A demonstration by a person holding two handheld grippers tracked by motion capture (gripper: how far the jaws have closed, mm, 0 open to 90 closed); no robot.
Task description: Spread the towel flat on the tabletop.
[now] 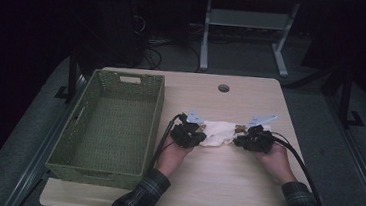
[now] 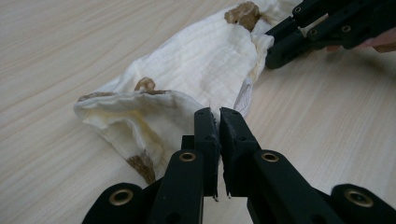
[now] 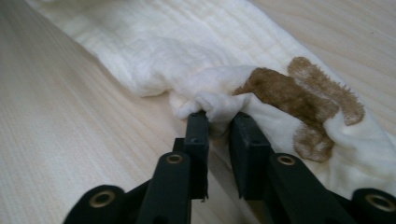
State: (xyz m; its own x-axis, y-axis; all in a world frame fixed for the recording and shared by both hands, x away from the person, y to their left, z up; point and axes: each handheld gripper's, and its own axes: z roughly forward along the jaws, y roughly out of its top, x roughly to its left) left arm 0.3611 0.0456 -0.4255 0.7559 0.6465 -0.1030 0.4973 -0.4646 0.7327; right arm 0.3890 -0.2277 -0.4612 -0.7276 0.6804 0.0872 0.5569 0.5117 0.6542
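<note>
1. Cloth (image 1: 218, 132), white w/ brown patches, lying crumpled on table (image 1: 224, 187), just right of green basket (image 1: 104, 126), apart from it.
2. Left gripper (image 1: 199, 131) sitting at cloth's left end; in left gripper view (image 2: 219, 113) jaws standing nearly together, pinching a thin edge of fabric betw. the tips.
3. Right gripper (image 1: 242, 134) sitting at cloth's right end, by a brown patch (image 3: 299, 100); in right gripper view (image 3: 218, 117) jaws clamping a small bunched fold, narrow gap remaining betw. them, fabric filling it at the tips.
4. Both grippers resting low at table level, one each side of cloth; cloth not yet lifting, middle part sagging flat on wood.
5. Progress, judging: both ends gripped, so grasp stage looking done; everything else remaining — lifting, stretching or folding, then prob. moving over to basket.
6. Basket standing left of cloth, nothing seen inside, so no placing done yet.
7. Risk, judging: left pinch looking shallow, only an edge caught; maybe slipping once pulled taut.
</note>
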